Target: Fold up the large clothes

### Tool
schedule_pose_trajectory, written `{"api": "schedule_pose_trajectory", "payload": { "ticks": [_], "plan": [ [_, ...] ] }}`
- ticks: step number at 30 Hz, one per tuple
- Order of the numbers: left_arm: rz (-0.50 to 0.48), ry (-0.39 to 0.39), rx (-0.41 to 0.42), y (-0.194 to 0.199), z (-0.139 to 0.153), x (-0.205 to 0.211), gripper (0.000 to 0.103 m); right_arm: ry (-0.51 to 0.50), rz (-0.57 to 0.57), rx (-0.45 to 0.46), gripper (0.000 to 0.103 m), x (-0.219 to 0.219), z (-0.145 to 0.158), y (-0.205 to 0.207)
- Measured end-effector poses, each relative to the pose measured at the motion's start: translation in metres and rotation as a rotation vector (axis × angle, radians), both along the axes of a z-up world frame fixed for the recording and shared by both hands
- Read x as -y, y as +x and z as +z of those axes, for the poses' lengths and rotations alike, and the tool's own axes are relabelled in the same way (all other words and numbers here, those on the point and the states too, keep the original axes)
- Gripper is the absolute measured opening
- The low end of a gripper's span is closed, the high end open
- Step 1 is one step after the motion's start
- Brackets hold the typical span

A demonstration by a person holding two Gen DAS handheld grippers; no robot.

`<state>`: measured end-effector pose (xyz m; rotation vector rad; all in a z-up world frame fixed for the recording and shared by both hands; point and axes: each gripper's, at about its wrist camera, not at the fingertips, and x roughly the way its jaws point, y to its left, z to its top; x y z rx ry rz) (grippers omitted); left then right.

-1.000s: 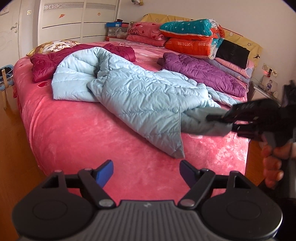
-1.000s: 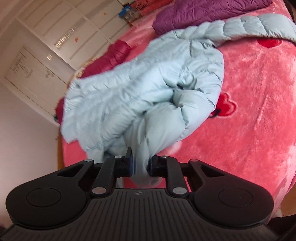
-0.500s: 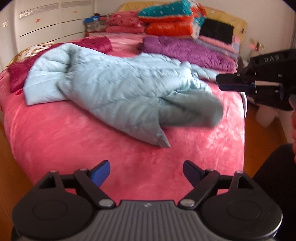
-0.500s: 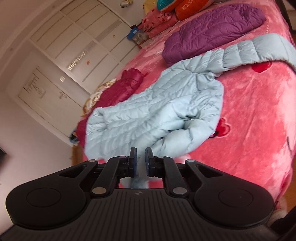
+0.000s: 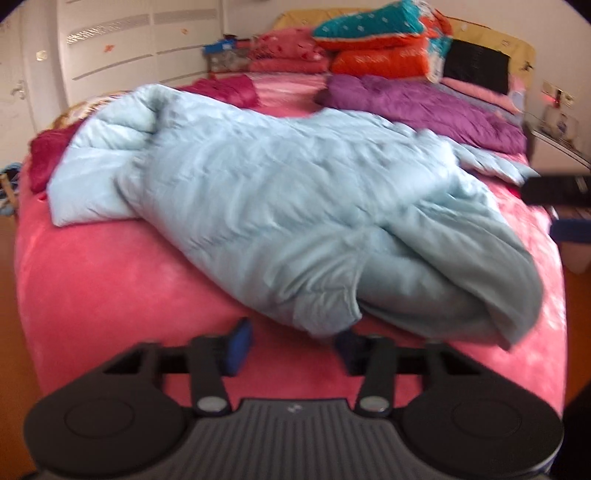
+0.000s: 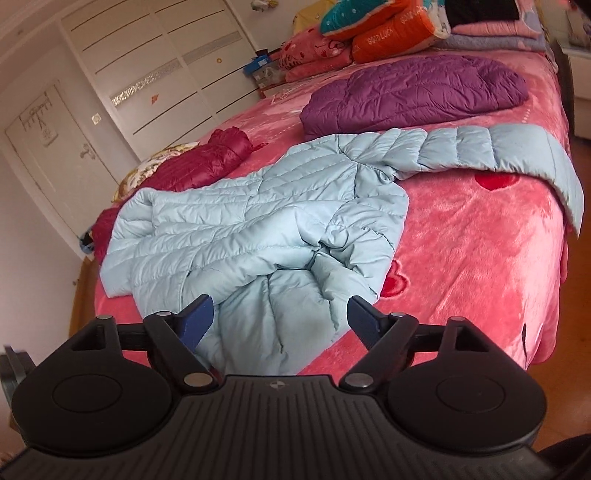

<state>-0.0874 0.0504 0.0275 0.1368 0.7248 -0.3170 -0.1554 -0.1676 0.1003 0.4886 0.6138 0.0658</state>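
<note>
Both claws stand spread with nothing between their blue pads. Across the bottom of the right wrist view, the right gripper (image 6: 280, 314) hovers over a bunched fold of the light blue puffer jacket (image 6: 258, 236), which fills the middle of that frame, lying crumpled on the pink plush bedspread (image 6: 472, 251); one sleeve (image 6: 491, 151) stretches to the right edge and droops over the bed's side. At the bottom of the blurred left wrist view, the left gripper (image 5: 291, 343) sits low, just before the jacket's near hem (image 5: 325, 314). A purple puffer jacket (image 6: 413, 92) lies upper right, a dark red one (image 6: 207, 162) at left, and stacked pillows (image 6: 373, 26) along the top.
</note>
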Motion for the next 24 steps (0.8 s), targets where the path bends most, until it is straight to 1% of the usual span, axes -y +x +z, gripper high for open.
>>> {"api": "schedule_pose_trajectory", "payload": {
  "ticks": [1,4,7,9,12,14,16,19,21,24],
  "plan": [
    [0.017,-0.015,0.007,0.004,0.004,-0.005,0.018,-0.019,0.003,0.001,0.101,-0.002,-0.001,0.001],
    [0.058,-0.062,0.049,0.015,0.023,-0.019,0.008,-0.071,0.027,0.015,0.101,-0.008,0.000,0.005],
    [0.071,-0.069,0.123,0.021,0.048,-0.030,0.007,-0.141,0.066,0.045,0.101,-0.017,0.003,0.004],
    [0.079,-0.074,0.159,0.027,0.063,-0.036,0.005,-0.192,0.105,0.066,0.103,-0.025,0.005,0.003],
    [0.089,-0.076,0.205,0.041,0.083,-0.041,0.005,-0.263,0.166,0.078,0.103,-0.039,0.003,0.004],
    [0.087,-0.068,0.205,0.054,0.089,-0.041,0.005,-0.304,0.194,0.065,0.103,-0.047,-0.001,0.007],
    [0.084,-0.054,0.186,0.061,0.090,-0.041,0.005,-0.323,0.213,0.040,0.103,-0.052,-0.006,0.013],
    [0.075,-0.094,0.152,0.053,0.085,-0.051,0.005,-0.344,0.223,-0.004,0.103,-0.052,-0.014,0.021],
    [0.058,-0.112,0.124,0.043,0.078,-0.056,0.006,-0.392,0.211,-0.022,0.103,-0.051,-0.019,0.025],
    [0.006,-0.102,0.082,0.020,0.064,-0.059,0.011,-0.459,0.193,-0.054,0.093,-0.048,-0.026,0.033]
  ]
}}
